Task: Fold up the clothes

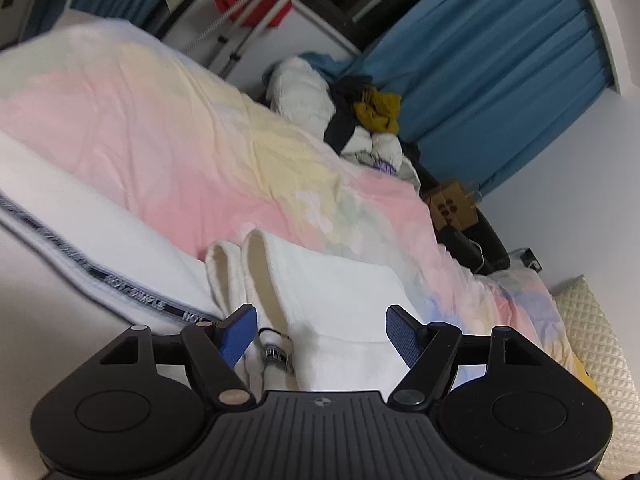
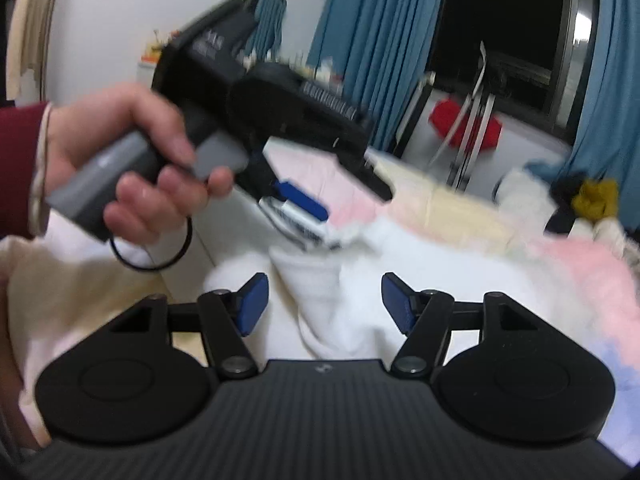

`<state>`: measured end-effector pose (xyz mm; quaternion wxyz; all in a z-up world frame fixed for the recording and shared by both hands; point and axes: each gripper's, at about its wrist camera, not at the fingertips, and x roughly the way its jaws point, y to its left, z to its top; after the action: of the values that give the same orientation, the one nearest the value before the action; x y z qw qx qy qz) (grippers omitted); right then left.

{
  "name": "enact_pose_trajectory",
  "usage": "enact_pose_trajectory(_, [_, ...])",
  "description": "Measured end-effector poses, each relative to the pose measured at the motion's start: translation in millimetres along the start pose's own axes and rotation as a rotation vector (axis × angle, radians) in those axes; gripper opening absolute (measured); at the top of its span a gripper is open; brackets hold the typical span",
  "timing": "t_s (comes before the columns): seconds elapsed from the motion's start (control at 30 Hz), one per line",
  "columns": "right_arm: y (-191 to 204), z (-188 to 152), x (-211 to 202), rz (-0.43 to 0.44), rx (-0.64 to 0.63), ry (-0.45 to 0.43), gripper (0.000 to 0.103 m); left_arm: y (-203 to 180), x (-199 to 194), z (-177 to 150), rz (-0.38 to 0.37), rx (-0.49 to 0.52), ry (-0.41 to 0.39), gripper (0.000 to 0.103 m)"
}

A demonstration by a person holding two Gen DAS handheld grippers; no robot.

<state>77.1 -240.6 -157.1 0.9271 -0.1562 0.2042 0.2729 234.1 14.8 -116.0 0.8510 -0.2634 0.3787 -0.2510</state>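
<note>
Hovering both wide-open grippers, left gripper (image 1: 320, 334) and right gripper (image 2: 322, 300), we are aiming at the white garment (image 1: 340, 300) lying at six o'clock on the pastel bedspread (image 1: 160, 120), and should pinch its edges squarely.

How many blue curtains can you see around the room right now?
3. In the right wrist view: one curtain left of the dark window, one right of it, and a smaller one behind the hand-held gripper. Others may be hidden.

Soft white knit garment (image 1: 340, 288) on smooth cotton bedsheet (image 1: 168, 120); matt plastic gripper (image 1: 320, 332).
</note>
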Motion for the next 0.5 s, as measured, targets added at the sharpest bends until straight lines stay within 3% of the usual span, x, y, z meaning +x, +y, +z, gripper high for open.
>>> enact_pose_trajectory(0.1, [6.3,-7.7,12.0,0.019,-0.023,0.036,0.043,4.1,23.2,3.1,-0.027,0.007,0.044,0.071])
enact_pose_trajectory(0.17, [13.6,-10.2,13.6,0.014,-0.046,0.044,0.018,4.3,34.5,3.5,0.0,0.029,0.064,0.07])
enact_pose_trajectory(0.27, [19.1,-9.8,6.1,0.014,-0.049,0.021,0.014,8.4,43.5,1.3,-0.003,0.026,0.064,0.067])
enact_pose_trajectory(0.33, [20.8,-5.1,1.1,0.02,-0.054,-0.004,0.014,10.5,44.9,2.3,-0.009,0.015,0.062,0.049])
enact_pose_trajectory(0.4, [21.8,2.1,-3.0,0.027,-0.065,-0.03,0.013,10.4,46.1,2.8,-0.021,0.006,0.078,0.014])
enact_pose_trajectory(0.5, [17.9,8.0,-6.3,0.043,-0.041,-0.06,0.013,-1.4,36.5,5.2,-0.012,0.056,0.045,0.009])
